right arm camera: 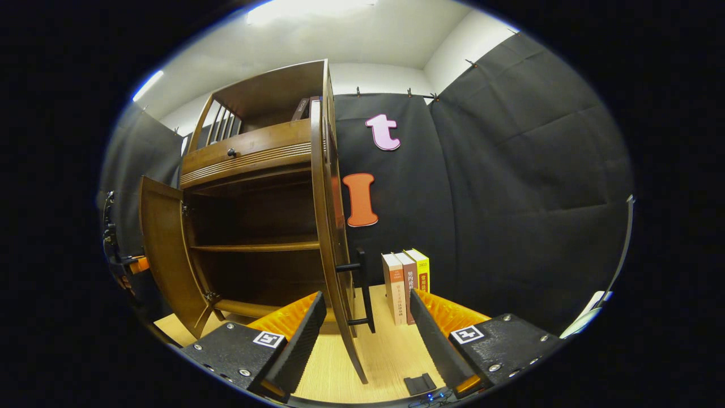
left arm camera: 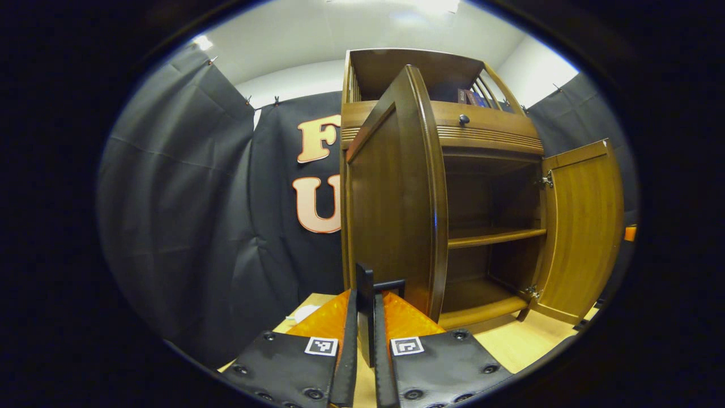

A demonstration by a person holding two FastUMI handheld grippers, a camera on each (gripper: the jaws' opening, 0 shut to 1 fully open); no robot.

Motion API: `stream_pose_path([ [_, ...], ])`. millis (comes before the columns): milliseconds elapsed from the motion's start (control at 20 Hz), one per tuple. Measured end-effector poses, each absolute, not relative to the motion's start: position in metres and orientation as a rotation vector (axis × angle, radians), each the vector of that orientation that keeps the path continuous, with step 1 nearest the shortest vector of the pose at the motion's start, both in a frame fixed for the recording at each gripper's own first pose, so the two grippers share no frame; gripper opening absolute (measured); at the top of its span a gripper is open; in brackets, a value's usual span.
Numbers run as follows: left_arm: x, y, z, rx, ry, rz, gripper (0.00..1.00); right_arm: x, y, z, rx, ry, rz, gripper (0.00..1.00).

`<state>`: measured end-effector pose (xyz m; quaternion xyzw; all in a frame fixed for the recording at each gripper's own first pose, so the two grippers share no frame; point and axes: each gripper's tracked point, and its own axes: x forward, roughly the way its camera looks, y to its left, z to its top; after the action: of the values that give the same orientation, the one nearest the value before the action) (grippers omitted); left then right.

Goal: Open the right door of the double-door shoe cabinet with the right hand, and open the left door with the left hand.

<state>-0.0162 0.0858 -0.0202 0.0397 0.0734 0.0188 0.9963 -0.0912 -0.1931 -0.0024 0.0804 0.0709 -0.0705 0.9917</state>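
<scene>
Left tongs [left arm camera: 362, 334] pinch the left door's handle [left arm camera: 365, 294]; right tongs [right arm camera: 362, 331] gape around the right door [right arm camera: 331, 238].

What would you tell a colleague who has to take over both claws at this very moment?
Left claw: shut on the left door handle, left door swung out edge-on to its camera.
Right claw: open, fingers either side of the right door edge, touching nothing; right door handle between them.
Cabinet stands on the wooden table; both doors open, shelves bare.
Left to do: release the left handle and withdraw.
</scene>
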Motion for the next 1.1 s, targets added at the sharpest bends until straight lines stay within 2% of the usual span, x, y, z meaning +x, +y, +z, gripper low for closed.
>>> stream_pose_path([
  [100,-0.015,0.102,-0.017,0.112,0.133,0.001,0.22,-0.092,-0.193,-0.003,0.161,0.142,-0.149,0.91],
  [200,-0.012,0.123,-0.017,0.117,0.129,0.003,0.18,-0.092,-0.189,-0.003,0.169,0.143,-0.144,0.91],
  [300,-0.014,0.142,-0.015,0.086,0.12,-0.022,0.13,-0.092,-0.187,-0.004,0.176,0.151,-0.14,0.91],
  [400,-0.01,0.158,-0.014,0.034,0.116,-0.057,0.13,-0.09,-0.182,-0.001,0.177,0.152,-0.132,0.91],
  [450,-0.01,0.168,-0.016,0.014,0.118,-0.075,0.09,-0.09,-0.181,-0.001,0.176,0.153,-0.128,0.91],
  [500,-0.011,0.174,-0.017,0.0,0.115,-0.095,0.13,-0.09,-0.179,0.0,0.172,0.154,-0.123,0.91],
  [650,-0.007,0.181,-0.018,-0.021,0.103,-0.163,0.13,-0.085,-0.176,0.002,0.162,0.156,-0.118,0.91],
  [700,-0.006,0.187,-0.016,-0.031,0.099,-0.186,0.09,-0.084,-0.174,0.004,0.167,0.157,-0.111,0.91],
  [750,-0.004,0.192,-0.019,-0.054,0.109,-0.206,0.13,-0.083,-0.171,0.005,0.172,0.155,-0.104,0.91],
  [800,-0.006,0.197,-0.018,-0.082,0.121,-0.225,0.14,-0.081,-0.168,0.007,0.178,0.154,-0.094,0.91],
  [850,-0.012,0.205,-0.017,-0.093,0.129,-0.225,0.13,-0.08,-0.165,0.007,0.18,0.156,-0.086,0.91],
  [950,-0.03,0.21,-0.012,-0.093,0.132,-0.222,0.2,-0.079,-0.164,0.008,0.166,0.162,-0.085,0.91],
  [1100,-0.054,0.211,0.003,0.002,0.112,-0.15,0.19,-0.08,-0.16,0.011,0.155,0.155,-0.077,0.91],
])
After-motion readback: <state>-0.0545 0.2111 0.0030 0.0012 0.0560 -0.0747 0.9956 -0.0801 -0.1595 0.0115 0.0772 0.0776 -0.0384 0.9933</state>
